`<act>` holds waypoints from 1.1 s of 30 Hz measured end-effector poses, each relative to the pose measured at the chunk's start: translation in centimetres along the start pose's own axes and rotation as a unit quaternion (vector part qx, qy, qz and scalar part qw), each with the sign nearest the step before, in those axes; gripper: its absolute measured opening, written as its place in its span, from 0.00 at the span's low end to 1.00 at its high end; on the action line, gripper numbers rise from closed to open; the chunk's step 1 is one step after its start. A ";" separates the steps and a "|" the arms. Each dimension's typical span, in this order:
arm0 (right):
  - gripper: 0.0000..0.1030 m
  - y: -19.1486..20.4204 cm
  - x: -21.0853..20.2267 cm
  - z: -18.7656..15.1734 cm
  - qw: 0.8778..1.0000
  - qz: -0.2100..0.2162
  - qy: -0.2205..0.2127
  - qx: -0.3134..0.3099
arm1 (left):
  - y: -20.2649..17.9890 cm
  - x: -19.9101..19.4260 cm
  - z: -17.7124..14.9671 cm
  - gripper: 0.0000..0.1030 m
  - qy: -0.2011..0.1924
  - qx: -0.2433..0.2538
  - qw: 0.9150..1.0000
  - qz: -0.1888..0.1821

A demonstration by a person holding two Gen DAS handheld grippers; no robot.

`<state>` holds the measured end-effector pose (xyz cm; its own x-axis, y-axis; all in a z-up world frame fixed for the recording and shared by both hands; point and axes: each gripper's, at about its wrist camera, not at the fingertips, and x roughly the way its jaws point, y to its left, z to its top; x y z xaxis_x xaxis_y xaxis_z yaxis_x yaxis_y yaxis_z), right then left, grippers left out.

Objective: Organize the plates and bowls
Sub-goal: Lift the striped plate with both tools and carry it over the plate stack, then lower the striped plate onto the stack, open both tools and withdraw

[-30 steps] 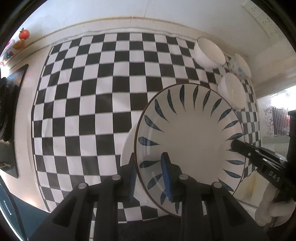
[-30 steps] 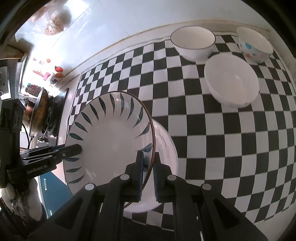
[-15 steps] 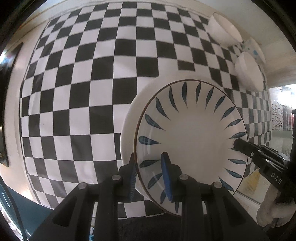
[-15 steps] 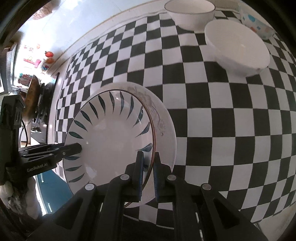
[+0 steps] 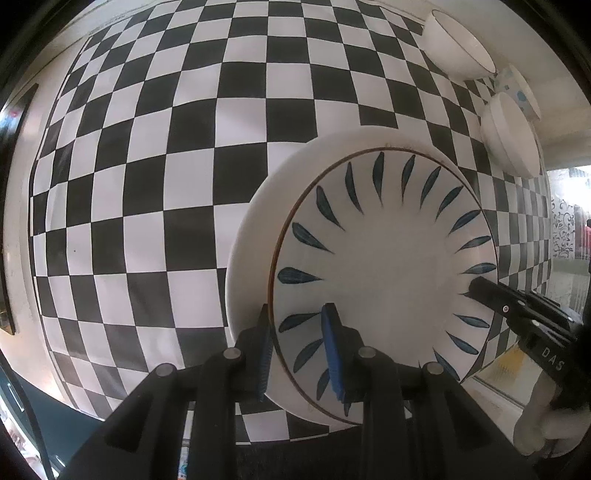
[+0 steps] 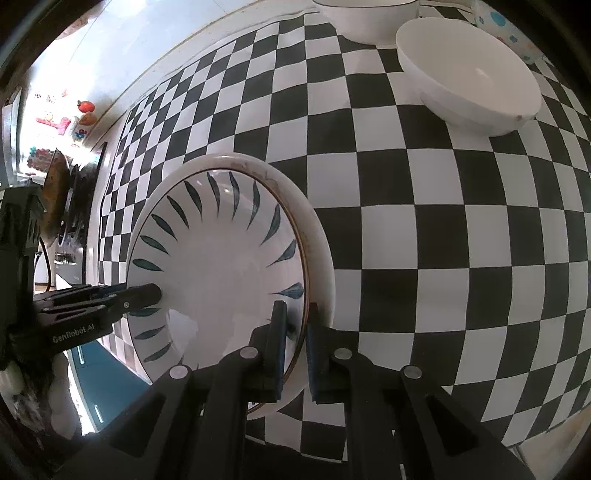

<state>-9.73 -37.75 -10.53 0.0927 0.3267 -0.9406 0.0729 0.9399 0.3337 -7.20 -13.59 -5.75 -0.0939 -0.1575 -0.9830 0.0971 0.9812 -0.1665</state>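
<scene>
A white plate with blue leaf marks (image 5: 391,266) (image 6: 218,266) lies over a larger plain white plate (image 5: 251,236) (image 6: 321,236) on the checkered cloth. My left gripper (image 5: 297,347) is shut on the leaf plate's near rim. My right gripper (image 6: 293,343) is shut on the same plate's opposite rim. Each gripper shows in the other's view, the right one in the left wrist view (image 5: 517,306) and the left one in the right wrist view (image 6: 110,299). Whether the leaf plate touches the white plate I cannot tell.
Three bowls stand at the back right: a plain white bowl (image 6: 469,74) (image 5: 513,136), a dark-rimmed white bowl (image 6: 369,14) (image 5: 458,48) and a dotted bowl (image 6: 506,29) (image 5: 521,88). A stove (image 6: 62,199) is at the left edge of the counter.
Both grippers have lowered the leaf plate down onto or just over the larger white plate. The cloth and bowls look closer. Both grips are unchanged.
</scene>
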 end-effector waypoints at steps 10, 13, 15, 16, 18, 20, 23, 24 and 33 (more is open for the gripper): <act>0.11 -0.6 0.1 0.3 0.999 0.012 0.019 0.038 | 0.9 0.4 0.3 0.23 0.015 -0.009 1.000 -0.001; 0.13 -0.9 0.3 0.4 0.998 0.023 0.029 0.050 | 1.2 0.4 0.4 0.23 0.019 -0.014 1.000 -0.002; 0.14 -1.0 0.4 0.4 0.997 0.029 0.033 0.055 | 1.3 0.5 0.5 0.23 0.021 -0.018 1.000 -0.004; 0.14 -1.1 0.4 0.5 0.997 0.032 0.036 0.062 | 1.4 0.5 0.5 0.24 0.023 -0.021 0.999 -0.008; 0.17 -1.1 0.5 0.5 0.996 0.036 0.039 0.068 | 1.8 0.6 0.4 0.26 0.026 -0.027 0.999 -0.016; 0.26 -0.9 0.6 0.6 0.995 0.045 0.044 0.074 | 2.0 0.7 0.3 0.26 0.026 -0.031 0.999 -0.017; 0.45 -0.2 0.6 0.5 0.994 0.059 0.052 0.075 | 2.1 0.6 -0.2 0.30 0.027 -0.031 0.999 -0.018; 0.49 0.0 0.6 0.5 0.994 0.063 0.053 0.075 | 2.1 0.5 -0.4 0.30 0.026 -0.030 0.999 -0.017; 0.71 2.2 -0.2 0.4 0.997 0.036 0.044 0.059 | 2.6 -0.9 -1.9 0.45 0.009 -0.036 0.999 -0.024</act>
<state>-9.17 -35.82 -9.59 0.0146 0.4055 -0.9140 0.1859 0.8971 0.4009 -8.72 -10.74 -5.17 -0.1154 -0.2038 -0.9722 0.0210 0.9780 -0.2075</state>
